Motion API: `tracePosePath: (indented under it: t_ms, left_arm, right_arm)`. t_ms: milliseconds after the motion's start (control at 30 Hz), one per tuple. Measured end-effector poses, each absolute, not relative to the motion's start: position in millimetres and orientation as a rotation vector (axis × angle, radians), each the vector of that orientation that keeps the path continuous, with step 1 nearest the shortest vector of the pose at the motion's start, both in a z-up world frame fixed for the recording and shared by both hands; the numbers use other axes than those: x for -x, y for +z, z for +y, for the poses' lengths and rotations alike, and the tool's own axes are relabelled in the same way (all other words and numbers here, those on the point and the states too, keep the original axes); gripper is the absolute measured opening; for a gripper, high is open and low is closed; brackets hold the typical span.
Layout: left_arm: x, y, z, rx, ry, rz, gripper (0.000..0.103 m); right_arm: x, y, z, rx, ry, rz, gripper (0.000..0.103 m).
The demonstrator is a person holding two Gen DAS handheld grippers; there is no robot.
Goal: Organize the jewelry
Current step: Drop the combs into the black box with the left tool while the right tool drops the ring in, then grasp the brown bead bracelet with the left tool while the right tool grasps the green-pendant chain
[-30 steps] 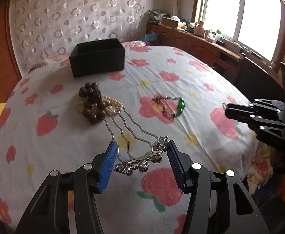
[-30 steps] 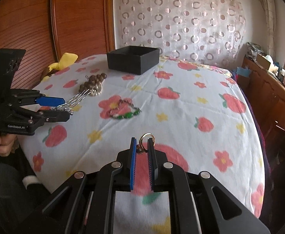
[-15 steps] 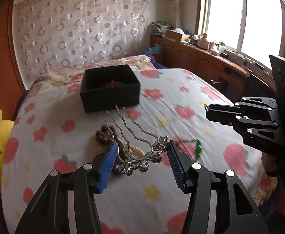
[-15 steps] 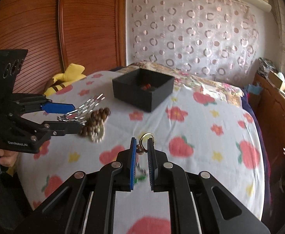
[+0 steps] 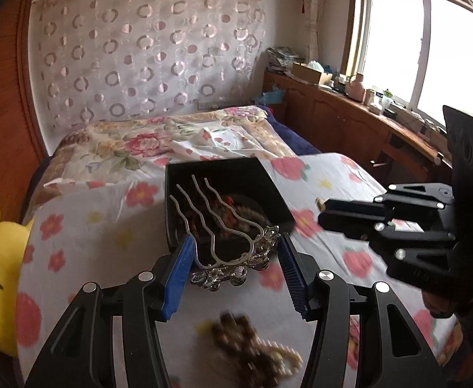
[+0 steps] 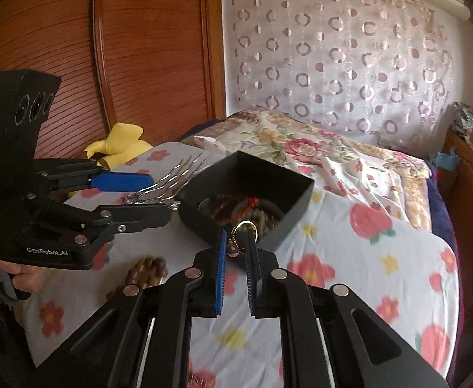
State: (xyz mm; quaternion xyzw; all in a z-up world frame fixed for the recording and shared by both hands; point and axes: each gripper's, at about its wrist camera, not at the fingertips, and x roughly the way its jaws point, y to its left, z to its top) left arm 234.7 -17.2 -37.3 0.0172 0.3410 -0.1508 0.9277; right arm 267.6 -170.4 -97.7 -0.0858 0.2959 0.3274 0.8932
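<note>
While the left gripper (image 5: 235,266) is clamping the silver hair comb (image 5: 223,236) by its ornate head, prongs pointing forward over the black box (image 5: 223,174), the right gripper (image 6: 238,252) is pinching a gold ring (image 6: 244,229) at the box's near rim, equally close.
</note>
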Motion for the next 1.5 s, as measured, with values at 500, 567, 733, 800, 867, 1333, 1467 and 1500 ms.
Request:
tracePosePath:
  t_ms: [500, 567, 733, 800, 867, 1333, 1467, 1500]
  left_arm:
    - [-298.0, -48.3, -13.6, -0.022, -0.319, 0.753, 0.052]
    - [-299.8, -50.0, -14.2, -0.019, -0.319, 0.763, 0.053]
    - [-285.1, -43.0, -12.6, -0.012, -0.324, 0.749, 0.069]
    - [-273.3, -40.8, -12.0, -0.013, -0.328, 0.743, 0.069]
    - [-253.6, -41.8, -9.3, -0.005, -0.343, 0.744, 0.069]
    - [-184.1, -87.4, 1.4, 0.027, -0.359, 0.879, 0.069]
    - [-182.1, -95.1, -2.7, 0.027, -0.361, 0.905, 0.069]
    - [-181.9, -96.9, -4.6, 0.023, -0.363, 0.91, 0.069]
  right_arm:
    - [-321.2, -101.7, -163.6, 0.136, 0.687, 0.658, 0.038]
    - [-317.1, -98.1, -170.2, 0.126, 0.675, 0.658, 0.038]
    - [-277.7, -103.0, -193.3, 0.12, 0.671, 0.689, 0.038]
    - [-259.9, -113.1, -199.1, 0.126, 0.669, 0.723, 0.038]
    - [-241.2, -127.7, -204.9, 0.128, 0.665, 0.767, 0.038]
    - [-178.7, -172.5, -209.8, 0.222, 0.625, 0.905, 0.019]
    - [-184.7, -171.8, -208.8, 0.248, 0.611, 0.901, 0.003]
    - [-186.1, -171.1, -209.0, 0.25, 0.615, 0.899, 0.003]
